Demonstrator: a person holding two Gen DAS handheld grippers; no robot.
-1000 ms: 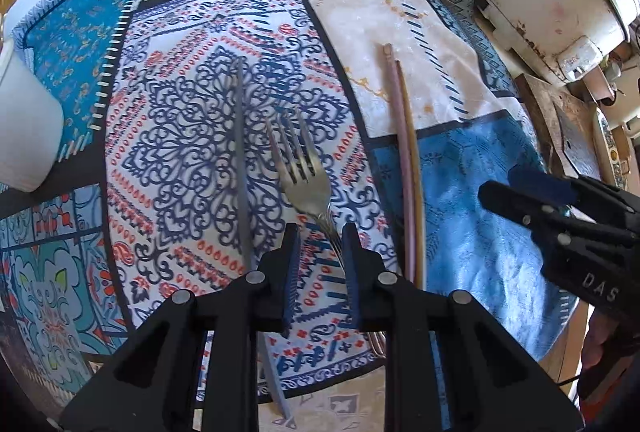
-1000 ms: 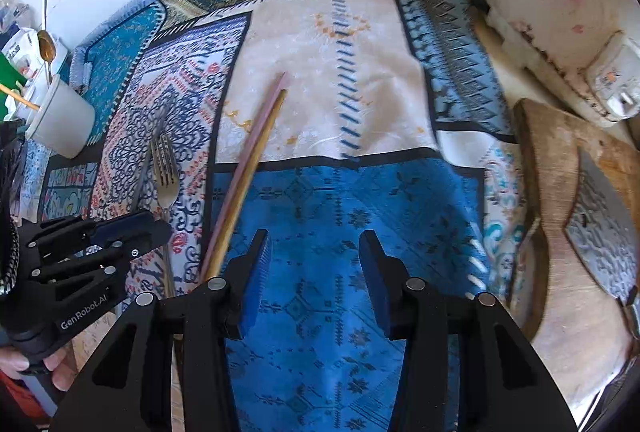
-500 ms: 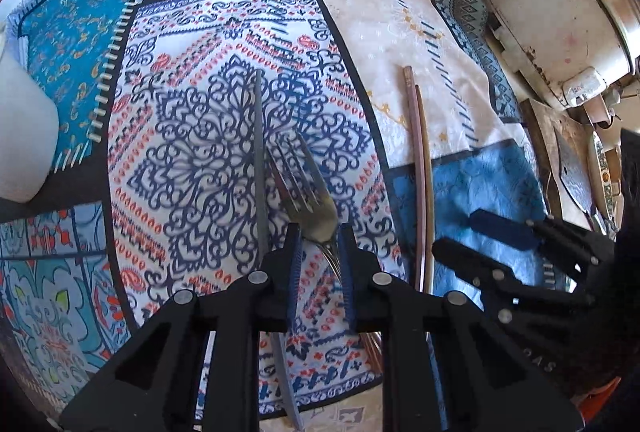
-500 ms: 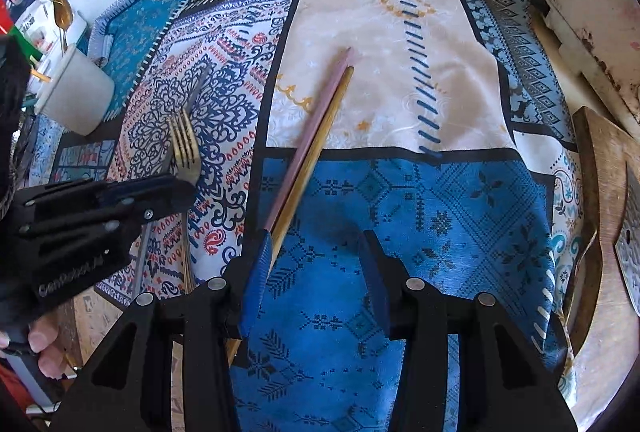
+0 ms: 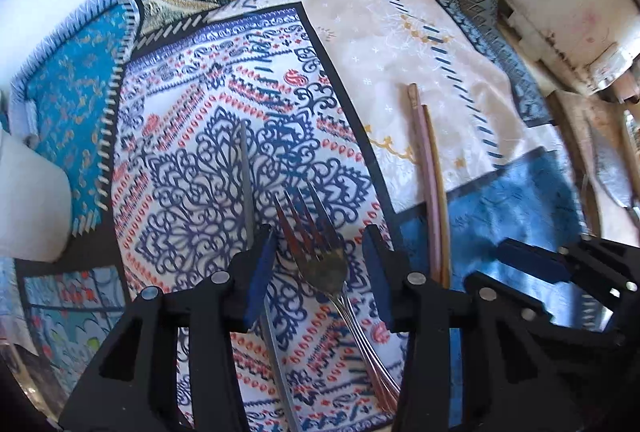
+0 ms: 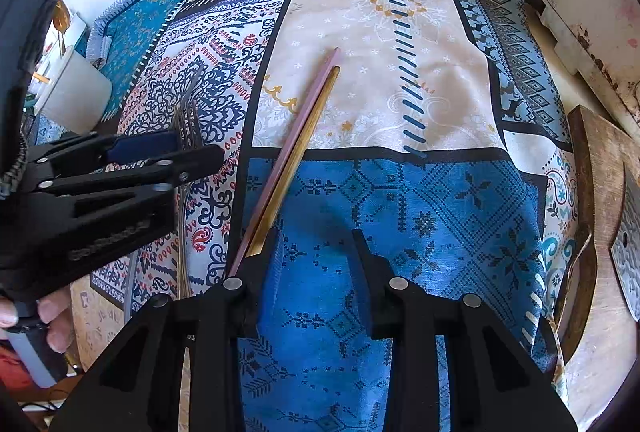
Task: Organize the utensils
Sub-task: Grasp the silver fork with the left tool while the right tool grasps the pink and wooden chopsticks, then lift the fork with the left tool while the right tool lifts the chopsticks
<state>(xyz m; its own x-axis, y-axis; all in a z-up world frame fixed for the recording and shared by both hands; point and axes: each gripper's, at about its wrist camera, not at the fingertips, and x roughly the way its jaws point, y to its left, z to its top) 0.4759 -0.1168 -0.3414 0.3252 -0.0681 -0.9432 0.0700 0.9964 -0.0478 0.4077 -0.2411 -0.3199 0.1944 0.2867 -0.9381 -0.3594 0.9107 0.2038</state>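
A metal fork [image 5: 320, 256] lies on the patterned cloth, tines pointing away. My left gripper [image 5: 318, 260] is open with its jaws on either side of the fork's head. A grey knife [image 5: 248, 192] lies just left of the fork, partly under the left finger. A pink and a wooden chopstick [image 5: 430, 184] lie side by side to the right; they also show in the right wrist view [image 6: 296, 148]. My right gripper [image 6: 314, 256] is open and empty over the blue patch, its left finger beside the chopsticks' near ends. The left gripper also shows in the right wrist view [image 6: 192, 152].
A white cup [image 6: 74, 96] holding a spoon stands at the far left. A wooden board [image 6: 600, 200] with a metal piece lies at the right edge. A white appliance [image 5: 568, 0] stands at the back right. The right gripper [image 5: 532, 268] is close to the right of the left one.
My left gripper has opened from nearly shut and now straddles the fork's head. My right gripper has moved left, closer to the chopsticks and the left gripper.
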